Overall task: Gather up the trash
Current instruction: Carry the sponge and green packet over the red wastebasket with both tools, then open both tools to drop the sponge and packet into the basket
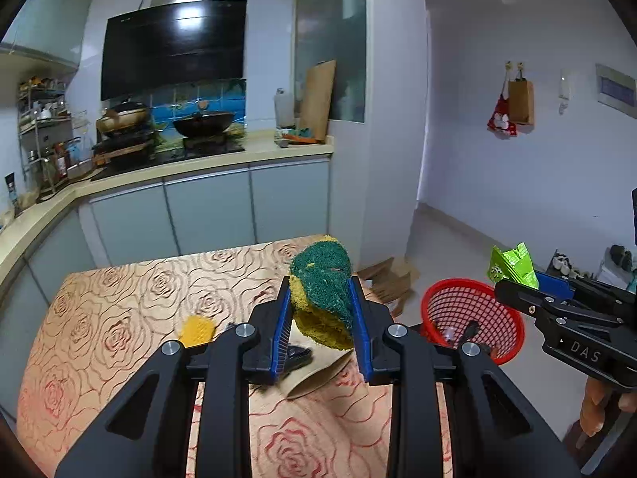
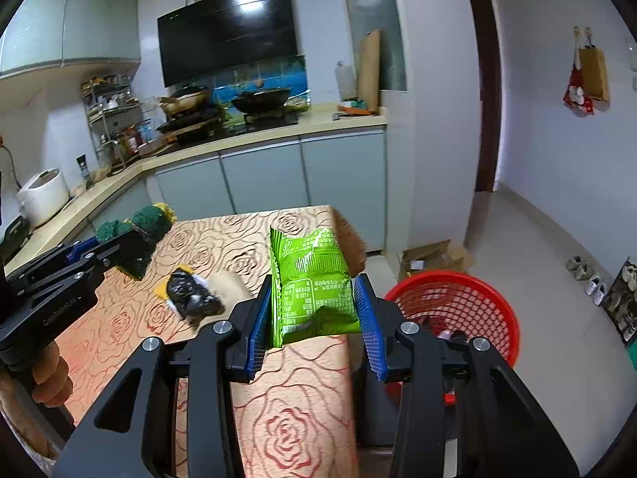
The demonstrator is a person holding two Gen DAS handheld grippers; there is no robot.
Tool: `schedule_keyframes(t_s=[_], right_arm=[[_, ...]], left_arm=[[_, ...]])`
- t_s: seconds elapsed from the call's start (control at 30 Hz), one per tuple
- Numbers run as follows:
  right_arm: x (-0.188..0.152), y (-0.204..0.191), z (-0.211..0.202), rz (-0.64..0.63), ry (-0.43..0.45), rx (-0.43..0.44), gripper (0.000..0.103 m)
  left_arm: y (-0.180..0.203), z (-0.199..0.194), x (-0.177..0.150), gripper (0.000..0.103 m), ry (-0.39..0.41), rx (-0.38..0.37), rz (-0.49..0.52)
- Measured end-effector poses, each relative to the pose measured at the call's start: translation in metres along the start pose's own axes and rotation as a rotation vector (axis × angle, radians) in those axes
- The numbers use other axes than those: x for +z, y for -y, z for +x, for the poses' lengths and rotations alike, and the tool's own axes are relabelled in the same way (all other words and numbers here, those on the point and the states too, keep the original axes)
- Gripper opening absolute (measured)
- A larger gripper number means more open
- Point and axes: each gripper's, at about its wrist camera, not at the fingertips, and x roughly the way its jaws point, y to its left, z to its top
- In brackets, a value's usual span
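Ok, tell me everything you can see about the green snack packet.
The green snack packet is a bright lime, glossy plastic pouch with white printed text and a crimped, serrated side seam. It looks crinkled and partly flattened. It stands roughly upright, pinched between the blue pads of the right tool, raised above the rose-patterned table, with the red basket to its right.
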Motion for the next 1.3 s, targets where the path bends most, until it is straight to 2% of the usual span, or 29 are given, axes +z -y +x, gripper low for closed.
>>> schedule_keyframes(t_s=[0.37, 0.6, 0.97, 1.3], right_arm=[[0.001, 0.053, -0.007, 0.063, 0.015, -0.106, 0.039], [-0.004, 0.092, -0.003, 0.109, 0.0, -0.175, 0.039], [-0.025, 0.13, 0.041, 0.142, -0.106, -0.233, 0.039], [-0.044, 0.152, 0.08, 0.157, -0.2, -0.247, 0.039]], left_arm=[[0.044, 0.027, 0.011, 0.026, -0.019, -0.102, 0.035], [0.086, 0.063, 0.012, 0.026, -0.078, -0.207, 0.05], [0.148, 0.127, -0.003, 0.027, -0.185, -0.283, 0.117], [0.164, 0.178, -0.025, 0.027, -0.3, -0.311, 0.114]])
